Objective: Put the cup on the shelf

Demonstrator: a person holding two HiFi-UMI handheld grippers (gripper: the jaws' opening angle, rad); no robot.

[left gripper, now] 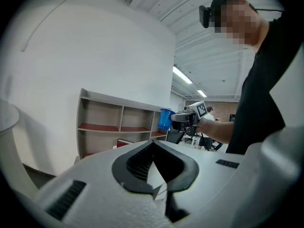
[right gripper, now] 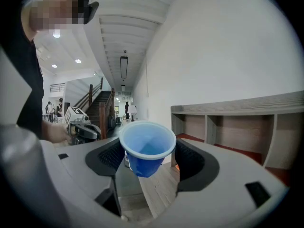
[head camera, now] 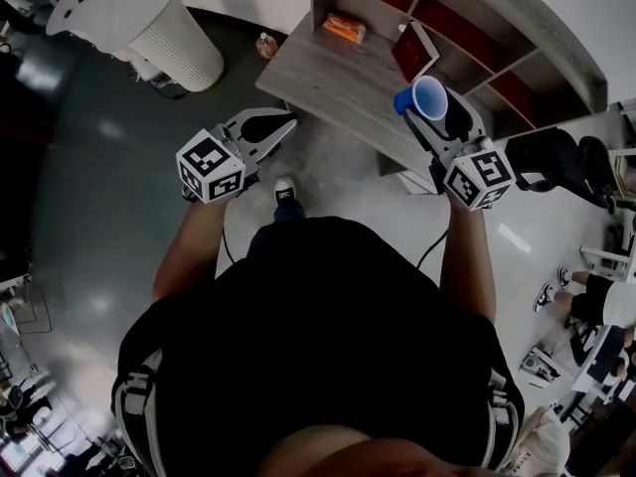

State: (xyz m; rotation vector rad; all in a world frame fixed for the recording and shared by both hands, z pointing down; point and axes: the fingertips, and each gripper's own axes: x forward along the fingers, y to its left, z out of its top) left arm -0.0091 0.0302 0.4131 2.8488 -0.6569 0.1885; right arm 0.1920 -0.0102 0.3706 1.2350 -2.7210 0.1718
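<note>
Right gripper view: we see the right gripper [right gripper: 145,161] clamped on the cup [right gripper: 147,142], which it holds in the air over the table [right gripper: 159,189], near the shelf [right gripper: 237,122]. We note the left gripper [left gripper: 153,147] has its jaws pressed together with nothing between them.

Wooden table [head camera: 328,82]: orange packet [head camera: 344,28] near far edge, flat red case [head camera: 412,53] toward far right corner. Small bottle [head camera: 265,45] on floor beside left corner. White ribbed column [head camera: 184,48] well apart.
</note>
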